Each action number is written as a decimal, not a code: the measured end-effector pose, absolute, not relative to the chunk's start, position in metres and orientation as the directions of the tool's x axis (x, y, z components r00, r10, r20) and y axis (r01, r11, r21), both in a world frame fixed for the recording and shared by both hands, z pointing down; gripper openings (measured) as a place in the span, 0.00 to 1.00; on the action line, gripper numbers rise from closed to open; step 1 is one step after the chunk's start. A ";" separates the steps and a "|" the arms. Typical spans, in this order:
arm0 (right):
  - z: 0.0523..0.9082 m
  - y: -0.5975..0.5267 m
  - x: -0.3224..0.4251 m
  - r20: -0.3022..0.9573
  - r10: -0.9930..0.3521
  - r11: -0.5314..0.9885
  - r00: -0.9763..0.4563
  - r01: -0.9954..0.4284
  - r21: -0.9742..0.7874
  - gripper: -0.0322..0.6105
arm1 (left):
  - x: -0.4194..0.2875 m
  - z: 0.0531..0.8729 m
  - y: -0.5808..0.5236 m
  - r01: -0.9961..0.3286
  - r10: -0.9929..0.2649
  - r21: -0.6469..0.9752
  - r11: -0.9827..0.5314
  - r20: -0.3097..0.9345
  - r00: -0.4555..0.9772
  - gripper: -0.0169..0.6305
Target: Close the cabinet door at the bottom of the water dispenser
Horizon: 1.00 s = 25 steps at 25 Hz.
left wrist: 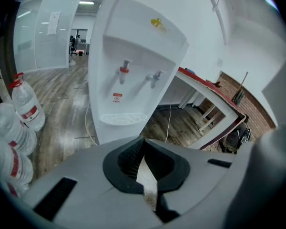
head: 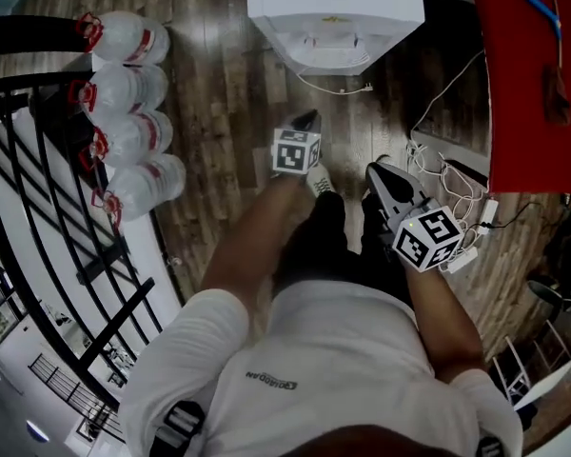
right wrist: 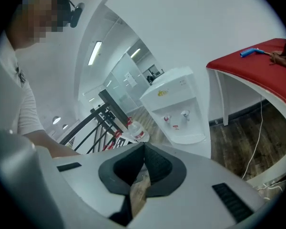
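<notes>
White plastic makes up the dispenser (head: 335, 12), which stands at the far centre on the wood floor (head: 219, 74). Bottles (head: 128, 93) lie to its left and a red table (head: 528, 74) stands to its right. The door at its foot shows in no view: the head view catches only the top, and both gripper views have the gripper bodies across the lower half. I cannot tell how far it stands ajar.

The left gripper (head: 310, 119) is nearer the dispenser, but apart from it. Its jaws are pressed together at the tips with nothing between them. The right gripper (head: 379, 171) hangs lower and nearer the person, its jaws likewise together and empty.

The door is probably a thin, light panel on a hinge, so no grasp is needed. Closed tips pushing flat near its free edge should swing it. The plastic looks smooth, so a glancing push may slide off, and a hard shove could rock the dispenser.
</notes>
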State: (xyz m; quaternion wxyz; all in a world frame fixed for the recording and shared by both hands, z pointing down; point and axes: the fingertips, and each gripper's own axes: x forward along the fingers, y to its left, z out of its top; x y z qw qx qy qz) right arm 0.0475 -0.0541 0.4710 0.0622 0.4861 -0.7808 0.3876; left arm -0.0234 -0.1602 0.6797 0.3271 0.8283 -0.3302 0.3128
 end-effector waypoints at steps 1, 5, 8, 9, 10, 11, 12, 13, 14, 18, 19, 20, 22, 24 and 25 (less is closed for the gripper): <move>0.462 -0.053 0.044 0.466 -0.708 0.252 -0.531 -0.805 -0.537 0.08 | -0.028 0.667 -0.156 -0.755 -0.346 0.332 -0.566 0.735 0.583 0.02; 0.436 -0.047 0.032 0.456 -0.669 0.365 -0.587 -0.794 -0.487 0.08 | -0.041 0.610 -0.136 -0.757 -0.371 0.337 -0.560 0.715 0.593 0.02; 0.423 -0.039 0.027 0.452 -0.644 0.417 -0.617 -0.779 -0.469 0.08 | -0.047 0.567 -0.117 -0.743 -0.395 0.355 -0.567 0.674 0.624 0.02; 0.418 -0.035 0.026 0.450 -0.642 0.428 -0.621 -0.776 -0.463 0.08 | -0.049 0.552 -0.108 -0.739 -0.403 0.359 -0.570 0.662 0.632 0.02; 0.412 -0.030 0.026 0.446 -0.641 0.438 -0.625 -0.775 -0.455 0.08 | -0.052 0.537 -0.099 -0.737 -0.414 0.362 -0.571 0.649 0.639 0.02; 0.406 -0.025 0.027 0.442 -0.640 0.450 -0.628 -0.773 -0.446 0.08 | -0.054 0.522 -0.090 -0.738 -0.428 0.362 -0.570 0.635 0.643 0.02; 0.399 -0.018 0.029 0.437 -0.639 0.463 -0.633 -0.771 -0.438 0.08 | -0.055 0.506 -0.081 -0.739 -0.445 0.362 -0.568 0.621 0.645 0.02; 0.392 -0.011 0.031 0.430 -0.638 0.477 -0.639 -0.766 -0.431 0.08 | -0.056 0.491 -0.070 -0.742 -0.461 0.360 -0.565 0.608 0.646 0.02; 0.385 -0.002 0.034 0.422 -0.636 0.491 -0.646 -0.760 -0.425 0.08 | -0.056 0.476 -0.059 -0.746 -0.475 0.358 -0.562 0.598 0.645 0.02; 0.356 0.034 0.051 0.376 -0.630 0.557 -0.679 -0.733 -0.390 0.08 | -0.044 0.412 -0.009 -0.747 -0.526 0.340 -0.571 0.547 0.651 0.02; 0.350 0.044 0.056 0.365 -0.631 0.568 -0.685 -0.728 -0.384 0.08 | -0.039 0.398 0.006 -0.745 -0.534 0.331 -0.580 0.536 0.654 0.02; 0.346 0.056 0.061 0.355 -0.631 0.575 -0.690 -0.723 -0.383 0.08 | -0.034 0.387 0.023 -0.743 -0.540 0.317 -0.589 0.529 0.654 0.02; 0.340 0.078 0.070 0.340 -0.631 0.580 -0.697 -0.715 -0.389 0.08 | -0.025 0.370 0.054 -0.744 -0.552 0.288 -0.603 0.524 0.649 0.02; 0.336 0.098 0.082 0.330 -0.632 0.582 -0.701 -0.711 -0.396 0.08 | -0.015 0.357 0.080 -0.747 -0.561 0.279 -0.604 0.517 0.646 0.02; 0.334 0.107 0.087 0.327 -0.631 0.583 -0.704 -0.708 -0.398 0.08 | -0.010 0.352 0.092 -0.748 -0.566 0.281 -0.601 0.511 0.647 0.02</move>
